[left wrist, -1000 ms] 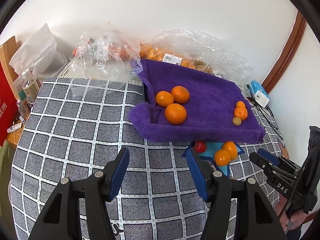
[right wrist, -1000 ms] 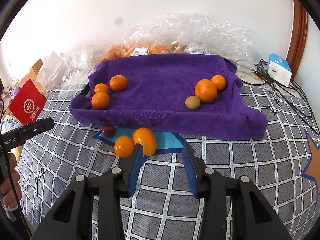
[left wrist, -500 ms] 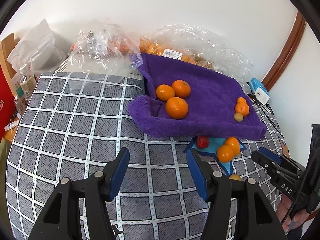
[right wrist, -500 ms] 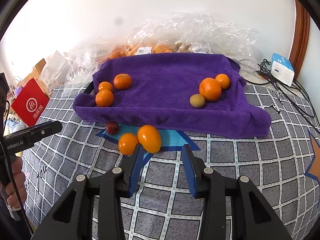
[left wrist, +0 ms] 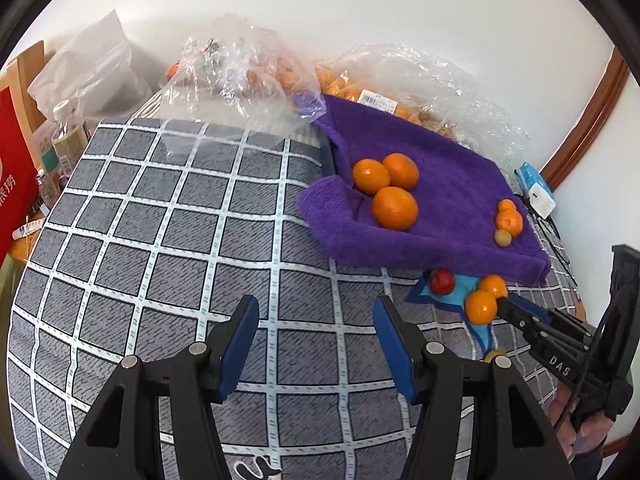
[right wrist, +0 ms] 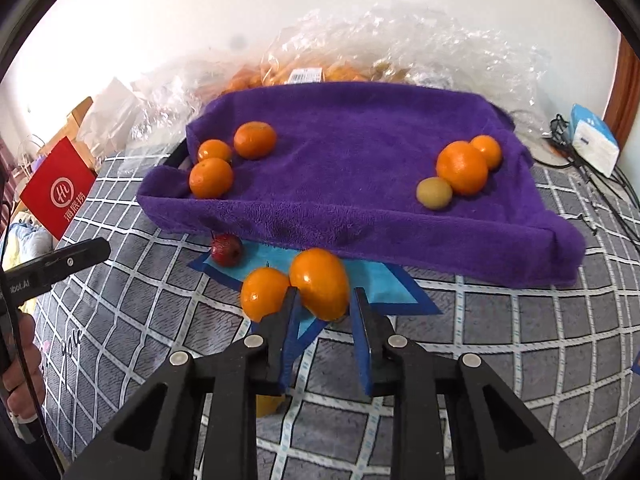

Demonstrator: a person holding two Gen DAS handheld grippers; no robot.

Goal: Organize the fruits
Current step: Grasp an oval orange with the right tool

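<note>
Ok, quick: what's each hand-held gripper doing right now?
Left hand-held gripper: open, nothing between its jaws.
Right hand-held gripper: jaws have just been closing, now shut on the oval orange fruit.

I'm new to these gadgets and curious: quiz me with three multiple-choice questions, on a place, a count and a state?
1. Where is the red fruit? A on the purple towel; B on the blue patch; C in a plastic bag.
2. How many fruits lie on the purple towel? A four; B nine; C six.
3. The right gripper is: A closed on the oval orange fruit; B wide open; C closed on the red fruit.
Answers: B, it sits on blue before the towel; C, three left, three right; A, its jaws have just closed around it.
</note>
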